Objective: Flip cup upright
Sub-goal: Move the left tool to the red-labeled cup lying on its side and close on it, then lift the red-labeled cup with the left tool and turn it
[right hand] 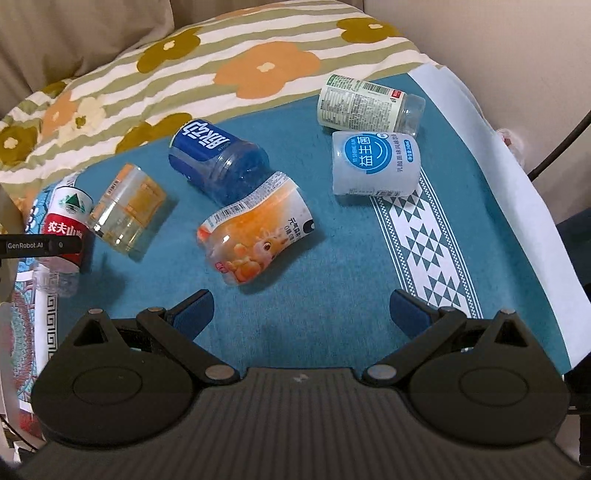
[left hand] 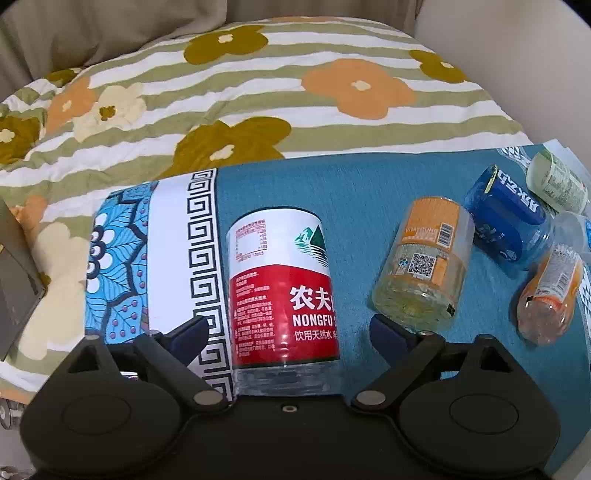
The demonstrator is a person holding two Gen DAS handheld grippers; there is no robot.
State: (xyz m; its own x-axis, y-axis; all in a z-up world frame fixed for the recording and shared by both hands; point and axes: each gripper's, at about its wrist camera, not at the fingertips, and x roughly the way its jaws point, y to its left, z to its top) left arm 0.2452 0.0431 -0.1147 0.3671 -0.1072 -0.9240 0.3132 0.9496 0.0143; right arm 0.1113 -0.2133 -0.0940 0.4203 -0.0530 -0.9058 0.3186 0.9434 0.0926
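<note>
Teal mat (right hand: 332, 258) beside floral bedding (left hand: 258, 92), both grippers (left hand: 288, 328) (right hand: 301, 312) spread, red-labelled cup (left hand: 282, 291) between the left's fingers.

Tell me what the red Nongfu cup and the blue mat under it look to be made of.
Red Nongfu cup: apparently thin clear plastic, glossy, with a printed film label; its bare end shows see-through ridges. Blue mat: seemingly woven cloth, matte, with a fine visible weave.

Bedding: floral striped quilt (left hand: 258, 96) spread behind the teal patterned mat (right hand: 332, 295)
Backdrop: beige fabric (left hand: 92, 29) beyond the quilt
</note>
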